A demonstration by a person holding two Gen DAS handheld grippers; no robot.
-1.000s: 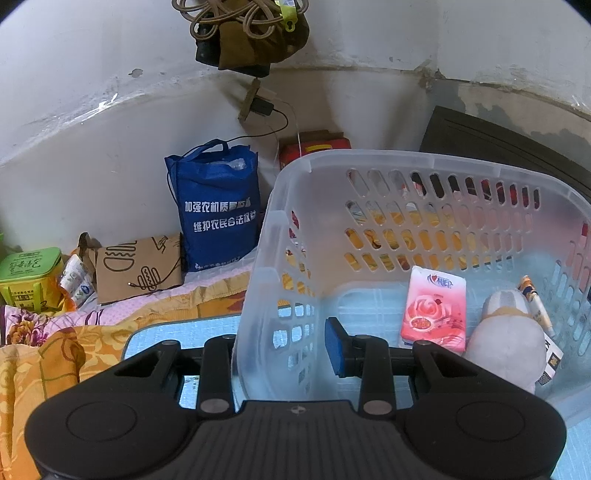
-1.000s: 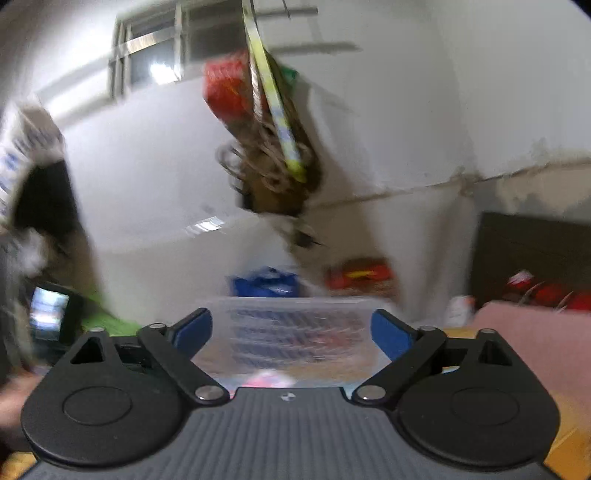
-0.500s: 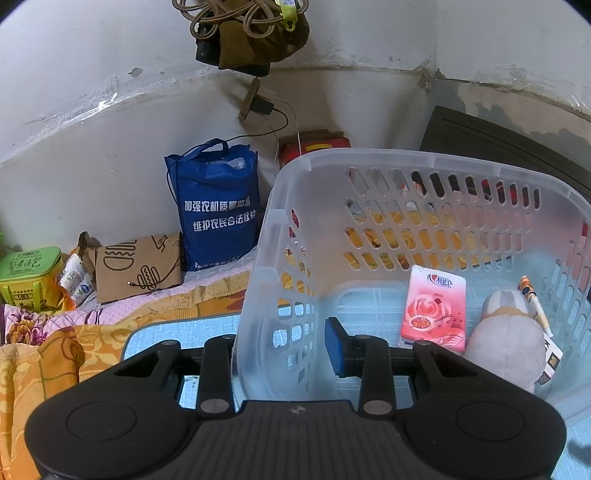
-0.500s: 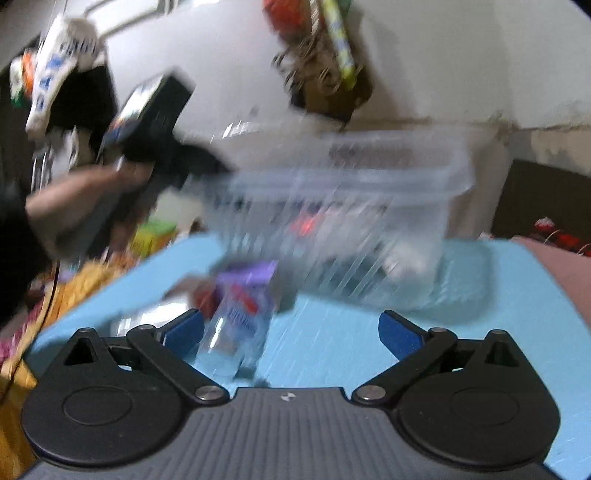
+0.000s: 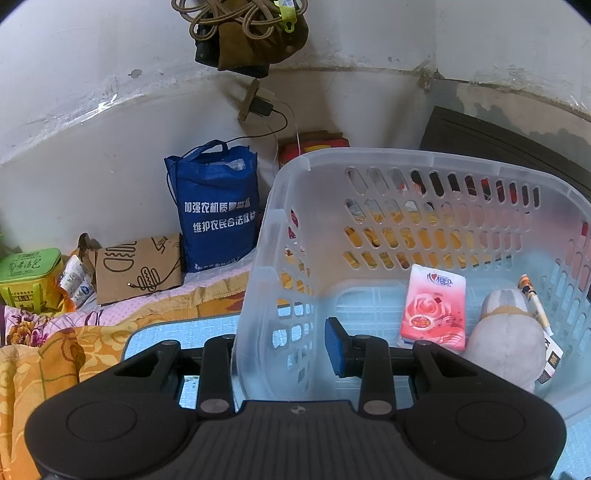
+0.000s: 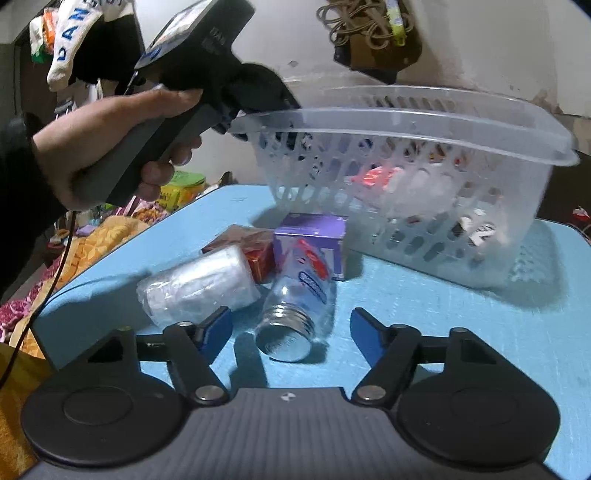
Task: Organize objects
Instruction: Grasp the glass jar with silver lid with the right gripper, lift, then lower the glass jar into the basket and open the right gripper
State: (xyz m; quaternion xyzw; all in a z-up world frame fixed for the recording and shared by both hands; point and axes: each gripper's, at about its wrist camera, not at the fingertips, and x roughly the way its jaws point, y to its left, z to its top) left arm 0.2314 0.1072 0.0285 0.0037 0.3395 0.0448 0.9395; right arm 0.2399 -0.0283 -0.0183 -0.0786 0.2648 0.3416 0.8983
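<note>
My left gripper (image 5: 284, 350) is shut on the left wall of a clear plastic basket (image 5: 369, 158), one finger inside and one outside; it also shows in the right wrist view (image 6: 258, 96). The basket (image 6: 406, 122) is tilted, its left side lifted off the blue table (image 6: 461, 325). Inside lie a pink tissue pack (image 5: 434, 306), a grey plush toy (image 5: 506, 339) and a pen (image 5: 532, 299). My right gripper (image 6: 291, 332) is open and empty, just in front of a clear bottle (image 6: 295, 302) lying on its side. A wrapped white roll (image 6: 199, 284), a purple box (image 6: 314, 236) and a red box (image 6: 251, 251) lie beside it.
A blue tote bag (image 5: 218, 206), a cardboard piece (image 5: 136, 266) and a green box (image 5: 29, 277) stand by the wall on floral bedding (image 5: 55, 343). A bundle of cord (image 5: 243, 29) hangs on the wall above. The table's left edge (image 6: 92, 280) drops to the bedding.
My right gripper has swung down from facing the wall to the table, close to the lying bottle. My left gripper and the basket have stayed where they were.
</note>
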